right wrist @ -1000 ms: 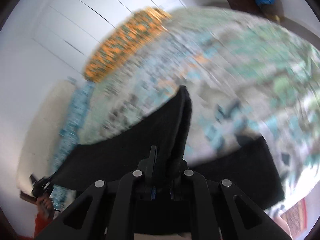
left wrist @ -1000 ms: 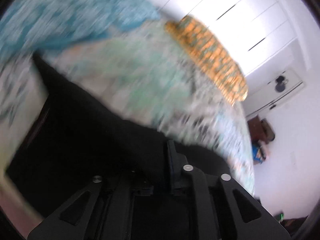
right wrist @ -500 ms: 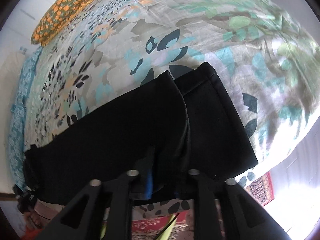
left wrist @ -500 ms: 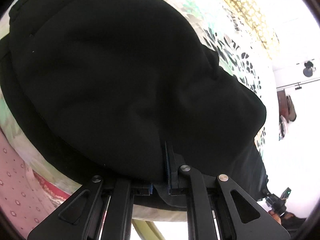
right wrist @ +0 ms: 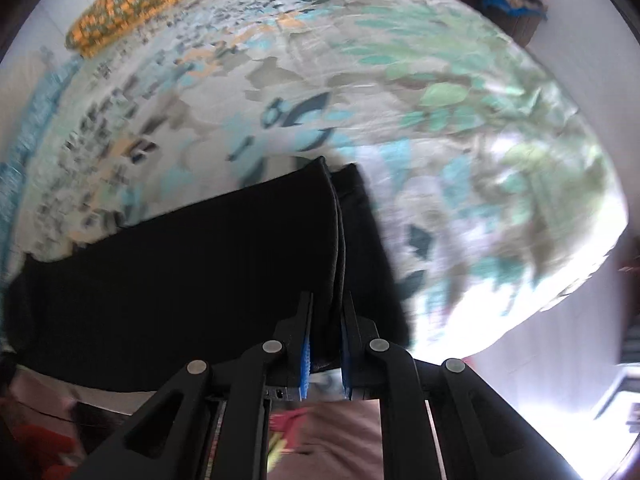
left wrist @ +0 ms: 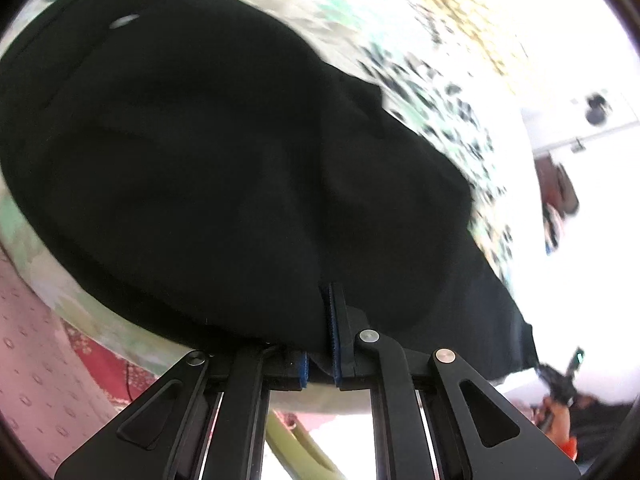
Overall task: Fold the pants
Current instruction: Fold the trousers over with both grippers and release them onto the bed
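Black pants [left wrist: 200, 160] lie spread on a floral bed sheet [left wrist: 440, 92] and fill most of the left wrist view. My left gripper [left wrist: 320, 320] is shut on a bunched edge of the fabric at the near side of the bed. The right wrist view shows the pants [right wrist: 180, 280] stretching away to the left, with a doubled hem ridge running toward me. My right gripper [right wrist: 326, 300] points steeply down. Its jaws are closing tight on that ridge, and the cloth fills the gap between the blue pads [right wrist: 306, 354].
The floral sheet [right wrist: 440, 120] runs on past the pants to the right and back. An orange patterned pillow [right wrist: 152, 4] lies at the far end, with blue cloth [right wrist: 28, 120] along the left side. A pink and red rug [left wrist: 36, 340] shows below the bed's near edge.
Both grippers have tipped down toward the bed, so the pants now fill the views. The right jaws stood wider half a second ago and have closed on the fold again.
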